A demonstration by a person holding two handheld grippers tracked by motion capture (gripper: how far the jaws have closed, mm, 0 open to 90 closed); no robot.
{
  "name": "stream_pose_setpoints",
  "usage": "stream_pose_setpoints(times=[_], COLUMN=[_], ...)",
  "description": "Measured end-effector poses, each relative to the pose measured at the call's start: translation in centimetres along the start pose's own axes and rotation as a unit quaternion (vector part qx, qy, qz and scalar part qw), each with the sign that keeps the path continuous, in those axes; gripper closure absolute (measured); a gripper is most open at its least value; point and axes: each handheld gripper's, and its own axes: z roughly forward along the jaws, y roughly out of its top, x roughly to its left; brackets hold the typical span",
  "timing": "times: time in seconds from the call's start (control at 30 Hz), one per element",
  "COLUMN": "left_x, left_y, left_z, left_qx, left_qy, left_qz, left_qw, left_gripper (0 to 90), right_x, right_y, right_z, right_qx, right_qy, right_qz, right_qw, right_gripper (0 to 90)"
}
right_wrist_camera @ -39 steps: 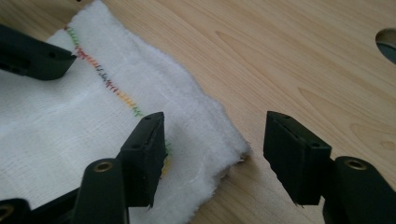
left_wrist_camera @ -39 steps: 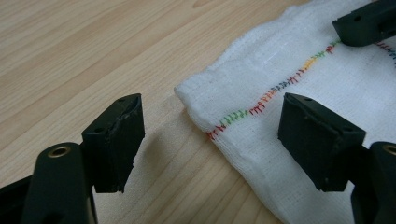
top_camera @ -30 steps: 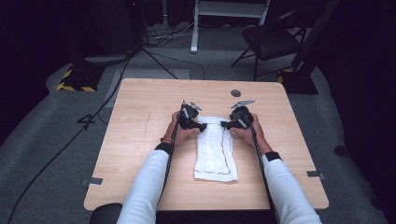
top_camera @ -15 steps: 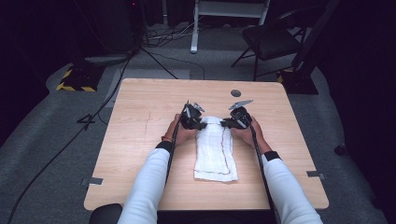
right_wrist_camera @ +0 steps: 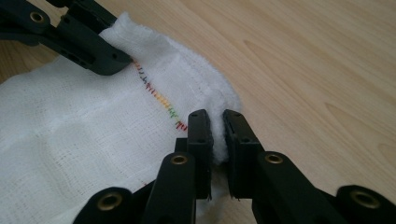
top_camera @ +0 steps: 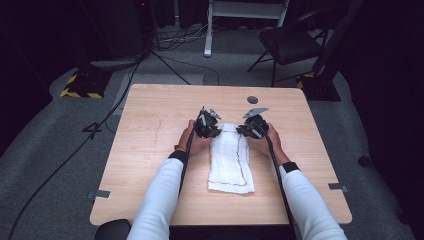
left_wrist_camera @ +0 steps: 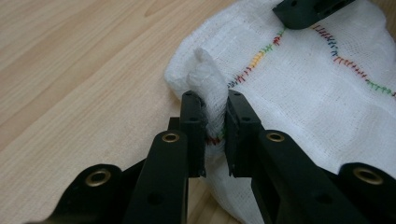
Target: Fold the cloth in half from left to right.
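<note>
White cloth [top_camera: 230, 160]: folded strip, mid-table, long axis near to far; left gripper [left_wrist_camera: 211, 119] clamped on far-left corner; right gripper [right_wrist_camera: 215, 130] clamped on far-right corner; corners secured, next fold toward near edge judged outstanding.

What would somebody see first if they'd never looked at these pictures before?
First, the white cloth with rainbow-coloured stitching, lying folded in the middle of the wooden table. Next, two black grippers pinching its far corners: the left gripper shut on a bunched-up fold, the right gripper shut on the other corner.
</note>
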Motion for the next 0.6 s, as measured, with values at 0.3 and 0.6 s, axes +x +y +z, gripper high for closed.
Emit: stream_pose_setpoints(times=[0.3,0.6], left_x=[-0.2,-0.4], left_y=[1.4,2.4], left_z=[-0.5,-1.4], left_qx=[-0.017,-0.031], left_qy=[0.018,0.030], left_qz=[0.005,0.017], left_qw=[0.9997,0.9989], left_gripper=[79.0,79.0], right_x=[-0.2,-0.6], right_y=[0.6,1.6], right_z=[-1.3,-2.5], right_qx=[-0.029,-0.048], right_qy=[-0.035,-0.054], right_qz=[-0.010,-0.027], right_qw=[0.9989,0.9970], right_gripper=[82.9,83.2])
